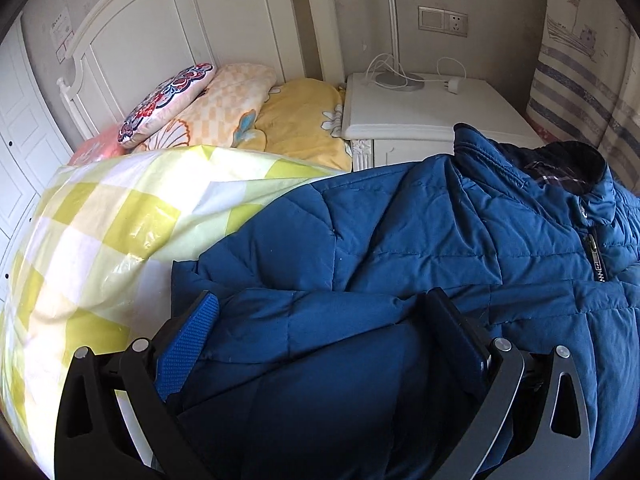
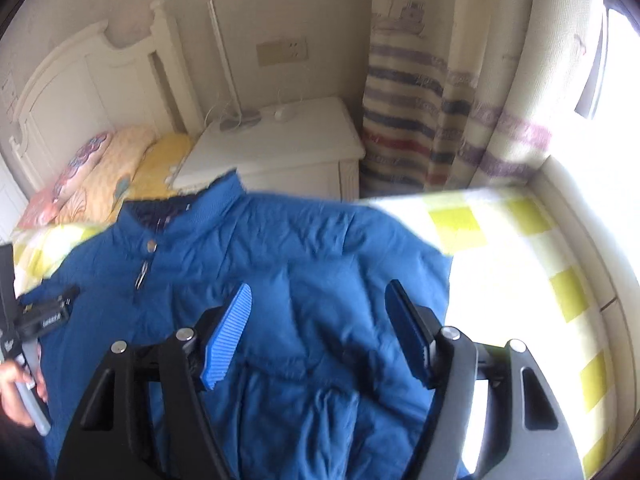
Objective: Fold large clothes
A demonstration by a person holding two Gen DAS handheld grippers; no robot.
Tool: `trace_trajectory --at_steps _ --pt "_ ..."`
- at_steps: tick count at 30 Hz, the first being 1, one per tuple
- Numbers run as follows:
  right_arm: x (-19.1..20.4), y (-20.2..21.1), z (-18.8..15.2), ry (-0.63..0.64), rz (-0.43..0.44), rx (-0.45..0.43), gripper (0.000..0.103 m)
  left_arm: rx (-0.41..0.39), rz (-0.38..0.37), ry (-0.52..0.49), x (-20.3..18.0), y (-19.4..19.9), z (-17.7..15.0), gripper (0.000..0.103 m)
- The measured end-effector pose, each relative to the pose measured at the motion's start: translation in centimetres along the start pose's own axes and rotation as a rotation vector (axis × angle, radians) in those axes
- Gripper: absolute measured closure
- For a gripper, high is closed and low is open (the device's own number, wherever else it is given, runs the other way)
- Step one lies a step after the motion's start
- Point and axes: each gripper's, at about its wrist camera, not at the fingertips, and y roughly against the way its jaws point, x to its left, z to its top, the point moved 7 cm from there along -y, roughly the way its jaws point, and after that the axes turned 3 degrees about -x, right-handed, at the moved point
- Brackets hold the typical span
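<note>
A blue quilted jacket [image 1: 400,240] lies front up on a bed with a yellow-green checked sheet [image 1: 100,220], its collar [image 1: 560,168] toward the nightstand and its zipper [image 1: 598,256] closed. My left gripper [image 1: 322,300] is shut on a thick fold of the jacket at its near left side, and the fabric fills the gap between the fingers. In the blurred right wrist view, my right gripper [image 2: 319,288] hangs open above the jacket [image 2: 300,248], with nothing between its pads. A hand [image 2: 16,384] at the left edge holds the other tool.
A white nightstand [image 1: 420,108] with a lamp base [image 1: 400,80] and a charger stands past the collar. Pillows [image 1: 168,100] lean on the white headboard [image 1: 180,20]. A striped curtain [image 2: 440,120] hangs at the right, and the sunlit checked sheet [image 2: 540,260] runs along the wall.
</note>
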Motion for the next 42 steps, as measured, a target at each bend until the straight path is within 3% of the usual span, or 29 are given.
trace_trajectory --at_steps 4,6,7,8,10,14,17,19,23,25,27,29,32,35,39,40,42 --pt "0.8 -5.0 1.8 0.077 -0.036 0.090 0.035 -0.010 0.018 -0.011 -0.2 0.3 0.0 0.004" --pt "0.8 -8.4 0.3 0.152 -0.091 0.165 0.032 -0.014 0.019 -0.008 -0.2 0.3 -0.1 0.004" --pt "0.6 -9.6 -0.5 0.171 -0.105 0.179 0.025 -0.014 0.021 -0.008 -0.1 0.3 -0.1 0.004" --pt "0.1 -9.7 -0.3 0.143 -0.098 0.131 0.021 -0.015 0.023 -0.008 -0.2 0.3 -0.1 0.004" --pt "-0.7 -9.9 -0.4 0.080 -0.066 0.143 0.020 -0.014 0.021 -0.006 -0.1 0.2 -0.1 0.004" --pt "-0.7 -9.0 -0.2 0.072 -0.067 0.187 0.024 -0.017 0.021 -0.002 -0.2 0.4 -0.1 0.004" --pt "-0.2 -4.5 1.3 0.061 -0.025 0.074 0.026 -0.017 0.021 -0.003 -0.1 0.4 -0.1 0.004" --pt "1.3 -1.8 0.7 0.131 -0.010 0.021 0.026 -0.017 0.023 -0.004 -0.1 0.4 -0.1 0.004" --pt "3.3 -2.8 -3.2 0.279 0.008 0.135 0.025 -0.019 0.024 -0.003 -0.1 0.4 -0.1 0.004" --pt "2.8 -4.8 -4.7 0.240 0.031 0.171 0.018 -0.021 0.026 -0.002 0.0 0.5 -0.1 0.004" --pt "2.2 -4.7 -4.8 0.192 0.051 0.185 0.018 -0.021 0.027 -0.003 0.0 0.5 -0.1 0.004" --pt "2.3 -3.4 -4.5 0.198 -0.002 0.196 0.023 -0.023 0.027 -0.002 0.0 0.5 0.0 0.004" --pt "4.3 1.8 -3.8 0.279 -0.037 0.053 0.021 -0.023 0.029 -0.002 0.0 0.5 0.0 0.004" --pt "7.1 6.1 -5.4 0.283 0.058 -0.021 0.014 -0.029 0.034 -0.002 0.0 0.6 0.0 0.004" --pt "8.2 3.4 -10.3 0.323 0.015 0.067 0.009 -0.041 0.039 -0.003 0.1 0.8 0.1 0.004" --pt "7.8 2.8 -10.7 0.298 0.011 0.019 0.002 -0.038 0.034 0.001 0.0 0.8 0.1 0.004" --pt "7.3 2.1 -10.8 0.253 0.032 0.038 0.002 -0.028 0.038 -0.005 0.0 0.7 0.1 0.004"
